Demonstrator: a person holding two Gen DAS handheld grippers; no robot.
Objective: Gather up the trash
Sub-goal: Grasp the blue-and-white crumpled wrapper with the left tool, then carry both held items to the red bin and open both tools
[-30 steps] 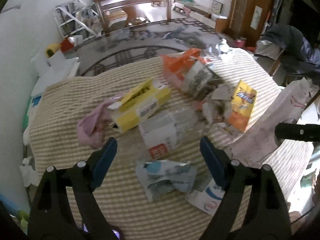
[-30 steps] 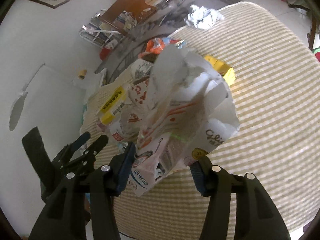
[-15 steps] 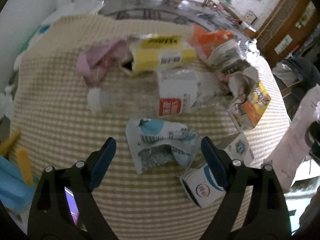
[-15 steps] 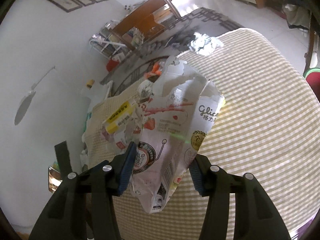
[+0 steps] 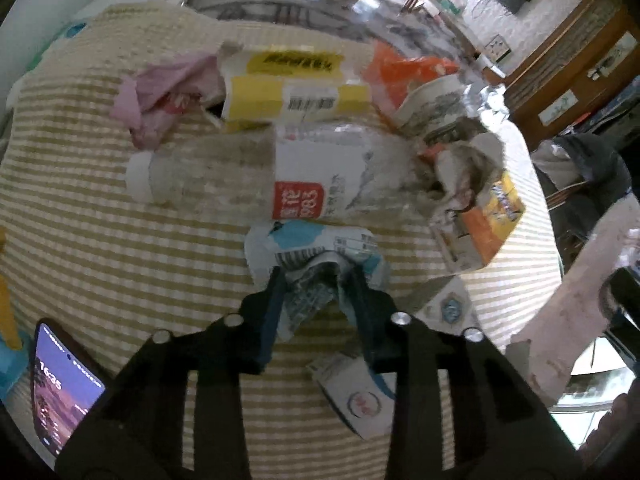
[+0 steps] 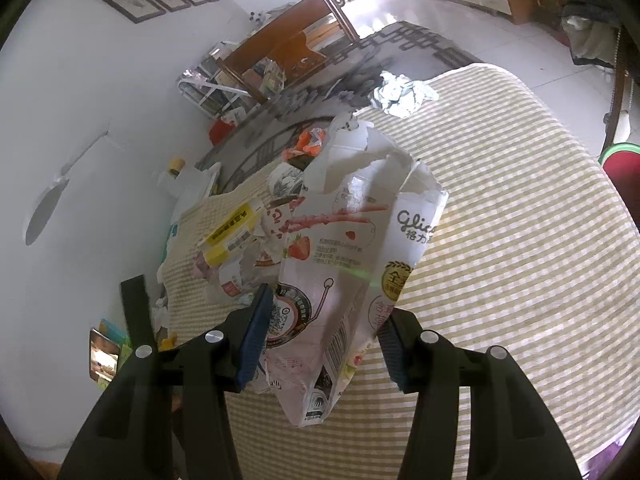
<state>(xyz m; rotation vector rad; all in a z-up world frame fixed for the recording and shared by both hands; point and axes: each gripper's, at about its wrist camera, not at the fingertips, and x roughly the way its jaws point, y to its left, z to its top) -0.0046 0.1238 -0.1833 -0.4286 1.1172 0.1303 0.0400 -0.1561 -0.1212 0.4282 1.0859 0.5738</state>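
Round surface (image 5: 120,240) under beige checked cloth, white wall upper left; left tool (image 5: 318,280) closing on crumpled blue-white wrapper (image 5: 316,244), right tool (image 6: 320,328) gripping torn pink snack box (image 6: 352,248).

Tan-and-white checked tablecloth (image 5: 120,248); yellow-and-white box (image 5: 292,84); pink crumpled wrapper (image 5: 160,92).

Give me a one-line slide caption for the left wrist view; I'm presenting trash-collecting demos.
Left gripper closing on a crumpled blue-and-white wrapper amid packaging litter on a striped tablecloth.
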